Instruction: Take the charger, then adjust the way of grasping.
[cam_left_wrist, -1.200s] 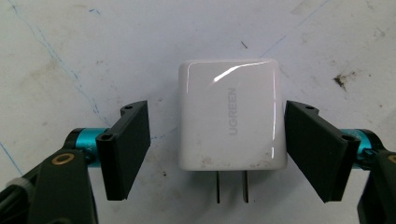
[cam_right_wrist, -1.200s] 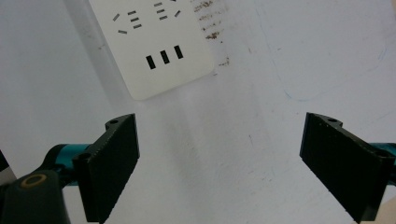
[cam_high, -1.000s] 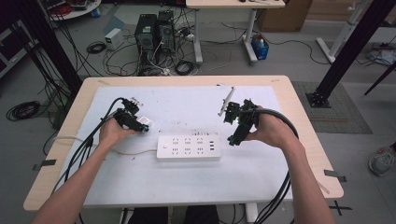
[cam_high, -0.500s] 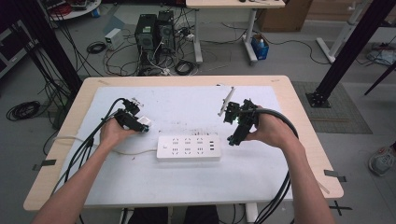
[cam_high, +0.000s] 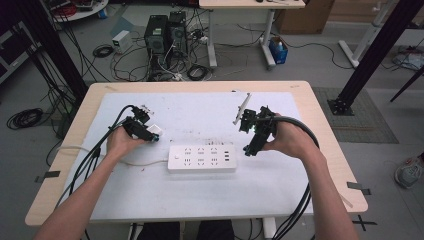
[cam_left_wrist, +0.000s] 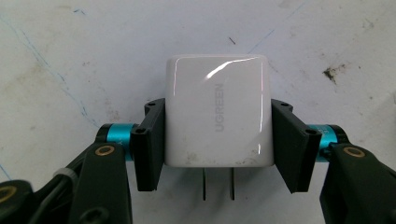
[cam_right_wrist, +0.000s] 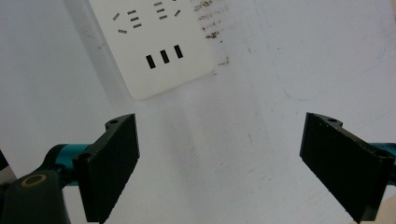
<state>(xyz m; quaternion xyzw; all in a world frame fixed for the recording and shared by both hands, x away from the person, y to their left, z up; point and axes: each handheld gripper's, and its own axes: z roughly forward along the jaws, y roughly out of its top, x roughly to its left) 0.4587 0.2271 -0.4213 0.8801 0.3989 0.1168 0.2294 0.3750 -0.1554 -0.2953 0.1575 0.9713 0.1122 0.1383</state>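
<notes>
High view first: I have my left gripper (cam_high: 150, 134) low on the white table cover (cam_high: 200, 200), left of the white rectangular power strip (cam_high: 201, 158), and my right gripper (cam_high: 251, 145) just off the strip's right end, tilted down toward the cover.

Looking along the left gripper (cam_left_wrist: 218, 140), I see its two black pads (cam_left_wrist: 152, 144) have just been closing, and they are now pressed flat against the opposite sides of a glossy white square plastic wall charger (cam_left_wrist: 218, 116) with grey lettering on its face. Both pads sit flush on the charger's walls, with no gap on either side. The charger's two metal prongs (cam_left_wrist: 217, 183) stick out of its near edge, back toward the camera, between the pads. The stained cover shows behind the charger; I cannot tell whether the charger rests on it or is held just above it. In the high view the charger (cam_high: 154, 131) shows as a small white block at the tip of that gripper, near the strip's left end but apart from it.

Looking along the right gripper (cam_right_wrist: 219, 163), its pads (cam_right_wrist: 114, 163) are spread wide with nothing between them but bare cover. One corner of the power strip (cam_right_wrist: 154, 51), with three dark slots, lies ahead of them, untouched.
</notes>
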